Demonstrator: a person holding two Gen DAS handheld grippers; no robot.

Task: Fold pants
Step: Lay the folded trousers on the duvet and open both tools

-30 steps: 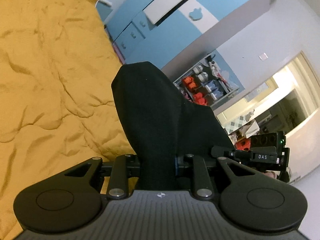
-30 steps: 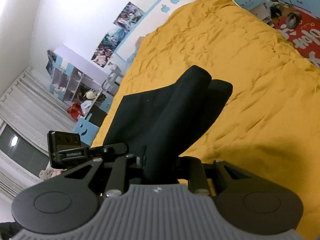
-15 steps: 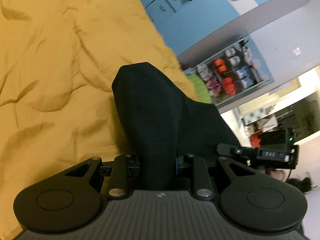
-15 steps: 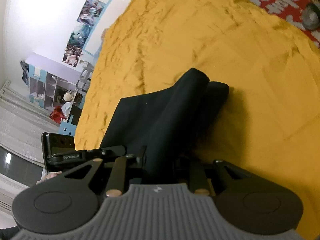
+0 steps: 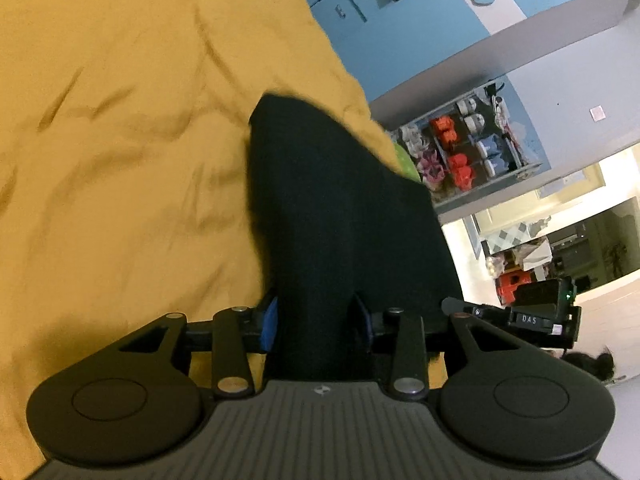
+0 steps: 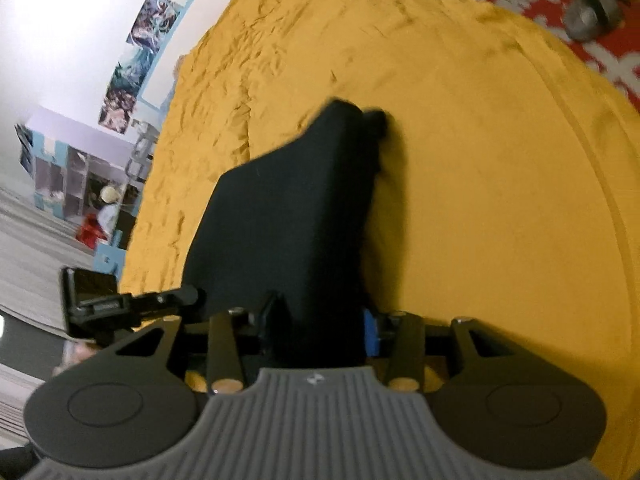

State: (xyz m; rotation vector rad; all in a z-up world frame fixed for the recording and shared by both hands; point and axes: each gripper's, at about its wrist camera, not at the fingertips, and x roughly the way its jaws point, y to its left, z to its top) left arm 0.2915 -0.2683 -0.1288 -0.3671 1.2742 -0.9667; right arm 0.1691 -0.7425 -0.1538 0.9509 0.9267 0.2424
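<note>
Black pants (image 5: 340, 208) lie folded on the yellow bedspread (image 5: 120, 160), running away from both grippers. In the left wrist view my left gripper (image 5: 316, 316) straddles the near edge of the cloth. Its jaws are opening, and the blue pads (image 5: 269, 322) show beside the fabric, which still lies between them. In the right wrist view my right gripper (image 6: 320, 320) straddles the other near corner of the pants (image 6: 288, 216). Its jaws are opening too, with a blue pad (image 6: 370, 330) bared and cloth between them. Each view shows the other gripper's tip beside the pants.
The bedspread (image 6: 480, 160) spreads wide beyond and beside the pants. A blue wardrobe (image 5: 400, 32) and a shelf of toys (image 5: 460, 152) stand past the bed's edge. A red rug (image 6: 560, 8) lies on the floor at the bed's far side.
Both grippers have come down with the pants from above the bed onto the bedspread. Their jaws have spread, baring the blue pads that the cloth hid before.
</note>
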